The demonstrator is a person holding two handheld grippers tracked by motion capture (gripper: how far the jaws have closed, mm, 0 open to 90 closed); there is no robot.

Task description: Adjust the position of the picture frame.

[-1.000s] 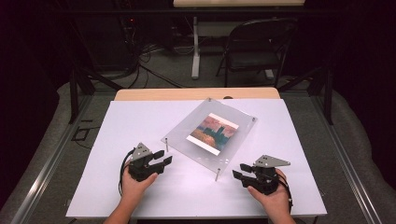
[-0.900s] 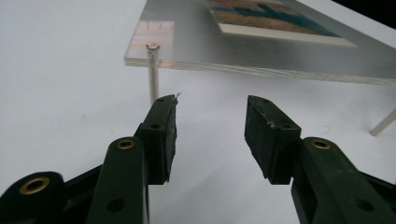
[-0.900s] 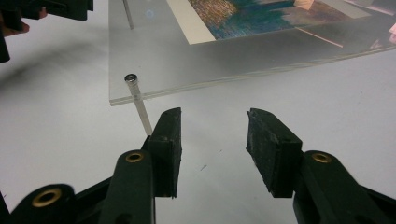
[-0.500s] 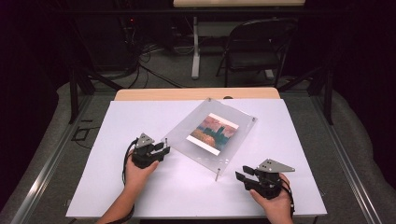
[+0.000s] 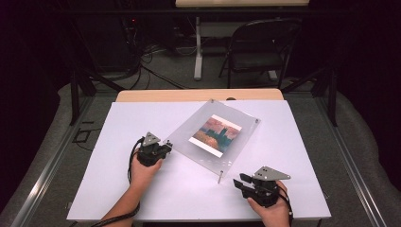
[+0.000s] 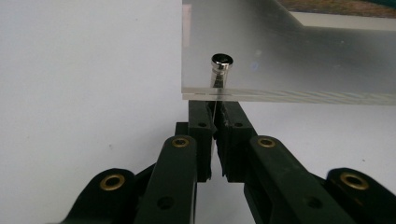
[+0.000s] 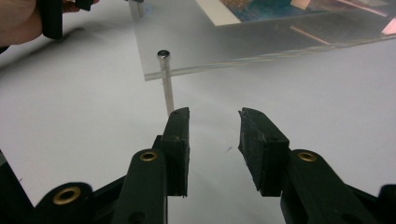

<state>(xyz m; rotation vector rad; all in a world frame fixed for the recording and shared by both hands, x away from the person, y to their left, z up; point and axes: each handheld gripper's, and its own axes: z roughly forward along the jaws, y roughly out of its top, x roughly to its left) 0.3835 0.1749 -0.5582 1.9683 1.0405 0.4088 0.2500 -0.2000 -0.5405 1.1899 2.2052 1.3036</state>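
**Clear acrylic frame gripped at one corner post**

Clear acrylic makes up the picture frame [image 5: 215, 135], a flat two-sheet panel holding a photograph [image 5: 216, 134] of reddish and teal tones. It lies at the middle of the white surface [image 5: 293, 156], turned so that its corners point to about 12, 3, 6 and 9 o'clock, and it stands off the surface on thin metal posts at the corners.

The left gripper [image 5: 166, 148] sits at the frame's 9 o'clock corner. Its fingers [image 6: 203, 128] have just been closing and now stand almost together, pinched on the slim metal post [image 6: 218, 77] that runs down through the corner of the acrylic; in the left gripper view the post's round cap shows on top of the sheet and the shaft passes down between the two pads.

The right gripper [image 5: 241, 181] rests near 5 o'clock on the surface, just short of the frame's 6 o'clock corner. Its fingers [image 7: 180, 140] are about half apart, having just been narrowing, with nothing between them. In the right gripper view the nearest corner post [image 7: 165, 84] stands just beyond the tip of the left-hand finger, apart from it.

Beyond the surface at 12 o'clock, a folding chair [image 5: 257, 47] stands on the floor.
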